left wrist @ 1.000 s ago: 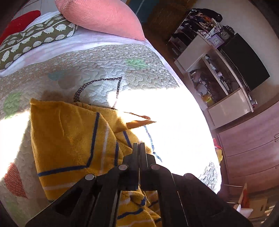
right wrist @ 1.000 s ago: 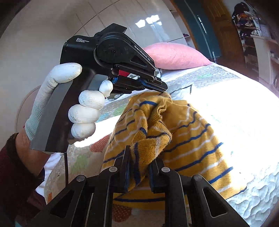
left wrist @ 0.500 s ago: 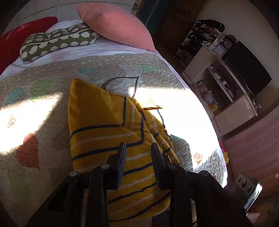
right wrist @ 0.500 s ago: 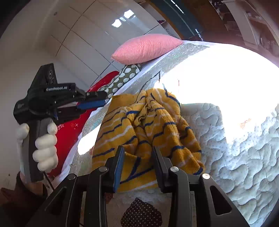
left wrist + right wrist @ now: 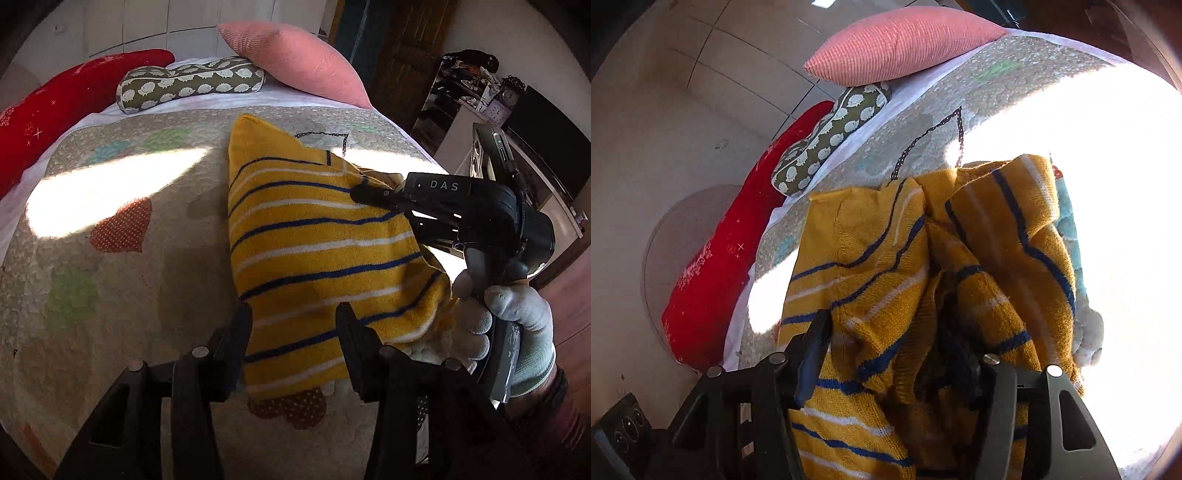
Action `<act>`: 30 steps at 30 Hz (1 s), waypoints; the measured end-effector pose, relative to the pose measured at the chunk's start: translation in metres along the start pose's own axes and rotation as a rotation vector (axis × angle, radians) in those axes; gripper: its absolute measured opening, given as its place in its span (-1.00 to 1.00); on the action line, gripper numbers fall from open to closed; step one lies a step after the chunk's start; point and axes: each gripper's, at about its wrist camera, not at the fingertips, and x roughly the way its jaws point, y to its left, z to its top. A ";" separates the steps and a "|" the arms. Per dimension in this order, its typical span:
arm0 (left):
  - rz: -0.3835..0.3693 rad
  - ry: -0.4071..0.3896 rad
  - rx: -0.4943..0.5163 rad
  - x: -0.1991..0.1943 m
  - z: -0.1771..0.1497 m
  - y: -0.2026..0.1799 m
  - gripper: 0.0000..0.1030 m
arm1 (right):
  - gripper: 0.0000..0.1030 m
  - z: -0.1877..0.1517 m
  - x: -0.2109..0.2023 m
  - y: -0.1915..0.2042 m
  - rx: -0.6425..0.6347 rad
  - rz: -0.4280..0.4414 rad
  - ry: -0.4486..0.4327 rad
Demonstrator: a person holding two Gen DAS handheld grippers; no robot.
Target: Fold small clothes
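Yellow striped sweater point(image 5: 314, 236) lying part-folded on quilted bed point(image 5: 110, 295), right side bunching. Left gripper point(image 5: 293, 341) hovering wide open at near hem, gripping nothing. Right gripper point(image 5: 886, 354) open, fabric sitting between fingers. Judging: mid-fold; next, closing on bunched edge, carrying leftward.

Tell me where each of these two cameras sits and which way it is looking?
Left wrist: on the left gripper, facing up the bed over the yellow striped garment; its open jaws and the gloved right hand show.
Right wrist: on the right gripper, close over the garment; only its open jaws show.
Shared: garment, pink pillow.
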 end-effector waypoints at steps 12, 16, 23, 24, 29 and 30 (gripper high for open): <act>-0.027 0.033 0.011 0.029 0.007 -0.012 -0.08 | -0.37 -0.006 -0.049 -0.011 -0.082 -0.243 -0.107; -0.055 0.113 -0.042 0.051 0.000 -0.006 -0.07 | 0.03 -0.013 -0.060 -0.035 -0.007 -0.206 -0.095; -0.094 0.148 -0.088 0.060 -0.014 -0.001 0.00 | 0.03 -0.024 -0.126 -0.003 -0.028 -0.123 -0.276; -0.092 0.146 -0.088 0.059 -0.015 -0.001 0.01 | 0.03 -0.030 -0.126 0.000 -0.014 -0.075 -0.263; -0.092 0.156 -0.091 0.038 -0.026 0.003 0.01 | 0.03 -0.070 -0.100 -0.011 0.046 0.035 -0.120; -0.092 0.151 -0.098 0.031 -0.028 0.005 0.01 | 0.03 -0.078 -0.095 -0.018 0.050 -0.006 -0.106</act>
